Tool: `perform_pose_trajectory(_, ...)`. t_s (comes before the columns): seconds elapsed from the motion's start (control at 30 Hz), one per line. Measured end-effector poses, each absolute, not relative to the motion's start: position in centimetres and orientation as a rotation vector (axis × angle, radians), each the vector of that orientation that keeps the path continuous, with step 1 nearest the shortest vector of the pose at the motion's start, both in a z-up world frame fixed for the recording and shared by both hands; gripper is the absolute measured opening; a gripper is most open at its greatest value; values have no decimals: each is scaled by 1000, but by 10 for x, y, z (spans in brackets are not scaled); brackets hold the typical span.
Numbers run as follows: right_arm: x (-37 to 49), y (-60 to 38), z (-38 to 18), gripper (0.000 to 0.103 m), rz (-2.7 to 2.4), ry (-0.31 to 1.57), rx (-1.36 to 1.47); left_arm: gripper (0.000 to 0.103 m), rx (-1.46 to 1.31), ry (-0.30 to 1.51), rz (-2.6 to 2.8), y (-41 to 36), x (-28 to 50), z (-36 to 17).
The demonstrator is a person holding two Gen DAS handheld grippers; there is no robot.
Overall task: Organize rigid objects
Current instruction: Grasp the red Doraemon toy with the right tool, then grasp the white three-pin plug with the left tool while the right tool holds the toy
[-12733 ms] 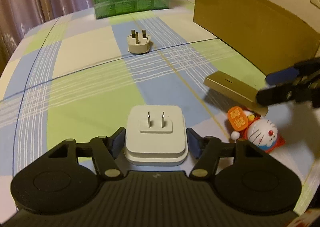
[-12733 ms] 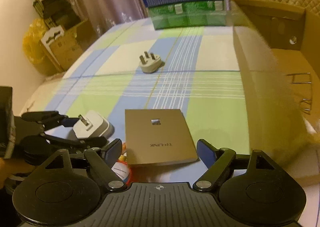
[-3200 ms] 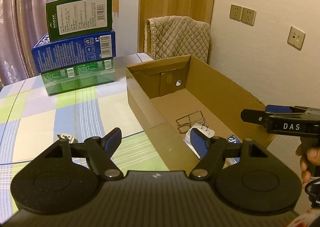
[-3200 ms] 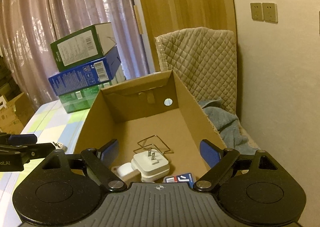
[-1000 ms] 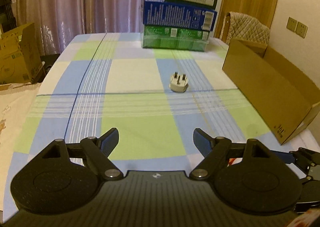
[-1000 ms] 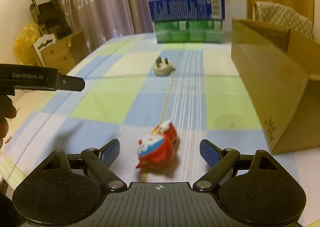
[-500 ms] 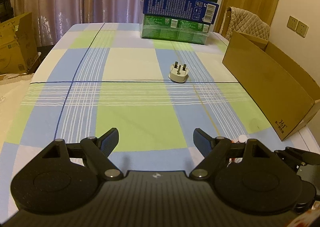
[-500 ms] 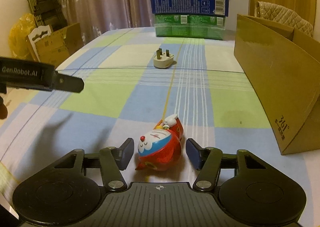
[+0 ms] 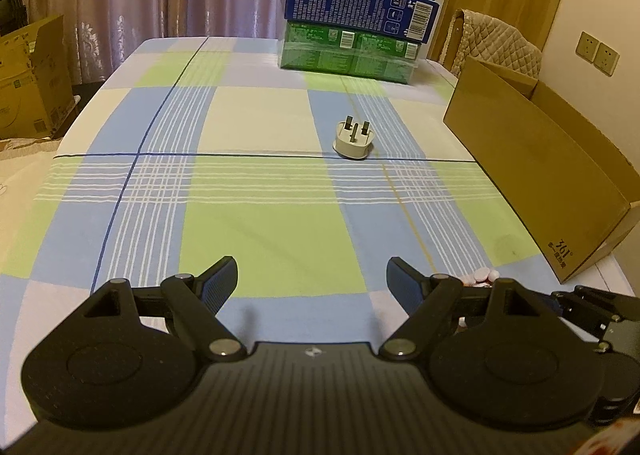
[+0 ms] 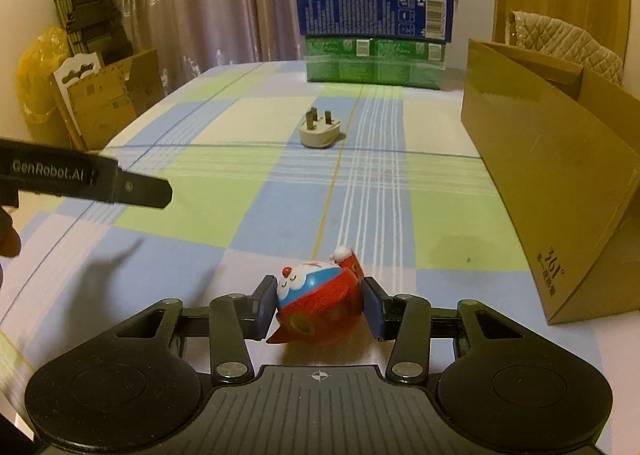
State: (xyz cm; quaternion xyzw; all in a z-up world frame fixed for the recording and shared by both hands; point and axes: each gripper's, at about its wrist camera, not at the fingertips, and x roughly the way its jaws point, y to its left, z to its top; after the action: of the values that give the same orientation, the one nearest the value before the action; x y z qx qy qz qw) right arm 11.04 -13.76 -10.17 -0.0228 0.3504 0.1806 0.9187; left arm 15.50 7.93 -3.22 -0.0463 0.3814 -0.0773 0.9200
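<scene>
Red and blue plastic, the cat figurine [image 10: 316,301] lies on its side on the checked tablecloth [image 10: 248,207] near the table's front edge, its white face with closed eyes turned up. The right gripper [image 10: 320,305] has just been closing its jaws, and both blue pads now press the toy's flanks, pinching it between them. In the left wrist view only a pale scrap of the toy shows past the left gripper's own finger.

The left gripper [image 9: 312,281] hovers over the cloth with jaws spread wide and nothing between them; seen from the right wrist view, its finger bears the white lettering "GenRobot.AI".

Further back, well apart from the toy, a cream 3-pin plug [image 10: 321,131] rests with its prongs up. To the right stands an open cardboard box [image 10: 548,175], printed "361°" near its lower corner. At the table's far end 3 cartons [image 10: 376,11] are stacked: green at the bottom, blue in the middle, dark green on top, each with barcodes and small print too fine to read.
</scene>
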Motion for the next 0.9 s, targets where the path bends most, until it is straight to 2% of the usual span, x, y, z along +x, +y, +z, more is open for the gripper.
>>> perform_pose_trajectory(0.53,138,-147,-70,42,366,652,-18,79,-77,760,-187,67,175,-26)
perform_pose_trajectory(0.9,204,-160,-40,42,361,635,-28,79,-85,722,-206,55,230,-24)
